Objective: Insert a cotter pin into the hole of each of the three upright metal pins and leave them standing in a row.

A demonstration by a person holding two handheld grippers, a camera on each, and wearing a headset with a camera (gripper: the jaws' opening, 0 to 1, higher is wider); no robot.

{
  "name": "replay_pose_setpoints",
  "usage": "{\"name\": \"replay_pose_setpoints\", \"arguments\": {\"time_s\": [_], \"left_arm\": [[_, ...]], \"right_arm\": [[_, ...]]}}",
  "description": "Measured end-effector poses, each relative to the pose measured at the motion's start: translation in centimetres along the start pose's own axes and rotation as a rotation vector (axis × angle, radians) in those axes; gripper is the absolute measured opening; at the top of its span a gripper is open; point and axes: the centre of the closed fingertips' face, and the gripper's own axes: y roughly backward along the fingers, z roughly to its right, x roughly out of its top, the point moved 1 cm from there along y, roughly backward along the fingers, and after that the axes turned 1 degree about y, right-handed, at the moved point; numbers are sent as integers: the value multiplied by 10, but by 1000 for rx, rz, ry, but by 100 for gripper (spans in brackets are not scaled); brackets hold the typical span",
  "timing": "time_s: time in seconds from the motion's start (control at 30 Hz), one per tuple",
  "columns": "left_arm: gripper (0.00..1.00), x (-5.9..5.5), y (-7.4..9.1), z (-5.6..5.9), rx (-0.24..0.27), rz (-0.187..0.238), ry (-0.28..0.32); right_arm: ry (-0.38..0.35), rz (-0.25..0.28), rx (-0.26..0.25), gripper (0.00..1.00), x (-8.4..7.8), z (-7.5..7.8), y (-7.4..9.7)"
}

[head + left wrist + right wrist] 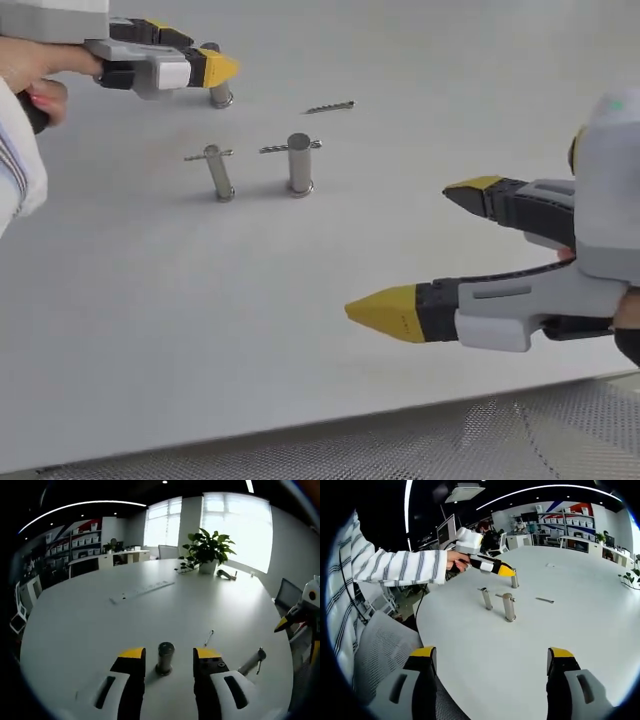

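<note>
Pin [164, 657] upright between spread jaws of left gripper [170, 653], apparently untouched.

Left tool [216, 64] and right tool [400, 250]: light grey and black bodies, each with two tapered jaws ending in yellow tips. Each grey jaw shell has a dark oblong slot. Sleeve [395, 567]: white fabric with dark narrow stripes.

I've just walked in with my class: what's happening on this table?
A person works with two hand-held grippers. The thin pin and the thick pin already stand with cotter pins through them. The left gripper is open, its jaws either side of the third pin, which has none yet. A loose cotter pin lies nearby. The right gripper hangs open and empty.
</note>
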Motion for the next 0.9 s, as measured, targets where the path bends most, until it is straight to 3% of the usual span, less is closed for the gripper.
{"name": "replay_pose_setpoints", "arguments": {"time_s": [0.07, 0.23, 0.43, 0.57, 0.7, 0.77, 0.9], "left_arm": [[26, -9, -4, -2, 10, -47, -13], [20, -20, -12, -2, 17, -76, -7], [15, -22, -17, -3, 15, -70, 14], [13, -23, -19, -2, 18, -72, 5], [11, -26, -21, -2, 26, -84, -40], [13, -25, -23, -5, 56, -90, -65], [10, -23, -25, -3, 45, -91, -116]], "right_arm": [[-1, 0, -2, 90, 0, 0, 0], [-10, -7, -8, 89, -5, 2, 1], [-7, -15, 5, 89, -7, 1, 0], [-34, 21, 14, 87, -2, -1, -1], [-33, 31, 15, 87, -1, 0, 0], [-36, 32, 20, 87, -1, 0, 0], [-46, 31, 29, 87, -3, -1, 0]]}}
